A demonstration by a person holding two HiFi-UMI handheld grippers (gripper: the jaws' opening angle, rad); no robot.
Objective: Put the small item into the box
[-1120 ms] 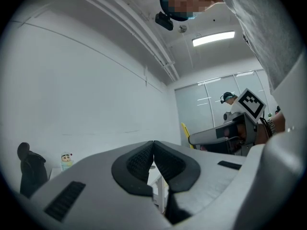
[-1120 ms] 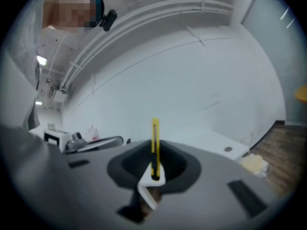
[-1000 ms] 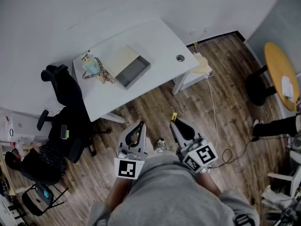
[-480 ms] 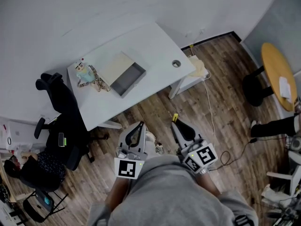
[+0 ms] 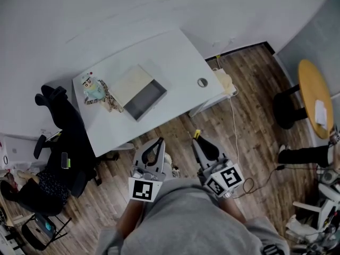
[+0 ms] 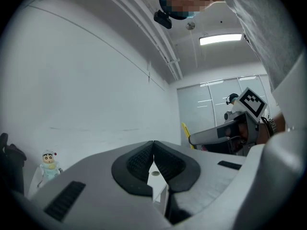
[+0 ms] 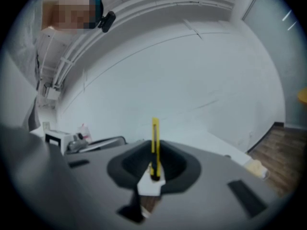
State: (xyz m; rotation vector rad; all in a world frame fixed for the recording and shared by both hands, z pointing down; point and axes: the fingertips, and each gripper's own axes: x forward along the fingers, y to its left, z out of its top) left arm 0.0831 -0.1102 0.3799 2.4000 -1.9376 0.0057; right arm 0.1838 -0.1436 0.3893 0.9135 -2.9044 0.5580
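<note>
An open shallow box [image 5: 139, 92] with a dark inside lies on the white table [image 5: 175, 57], far ahead of both grippers. My right gripper [image 5: 196, 138] is shut on a thin yellow utility knife [image 5: 196, 134], which sticks up past the jaws [image 7: 155, 143]. My left gripper [image 5: 158, 142] is shut with nothing in it; in its own view the pads [image 6: 139, 162] meet at the tips. Both grippers hang over the wooden floor, close to the body and short of the table's near edge. The right gripper [image 6: 225, 133] also shows in the left gripper view.
A small cartoon doll [image 5: 93, 89] lies at the table's left end, a small round object [image 5: 202, 82] near its right end. A black office chair [image 5: 64, 121] stands left of the table. A round wooden table [image 5: 317, 84] is far right, and a cable [image 5: 234, 116] runs over the floor.
In the head view the table and box have slid left and slightly down. Both grippers keep the same pose, the right one still shut on the yellow knife.
</note>
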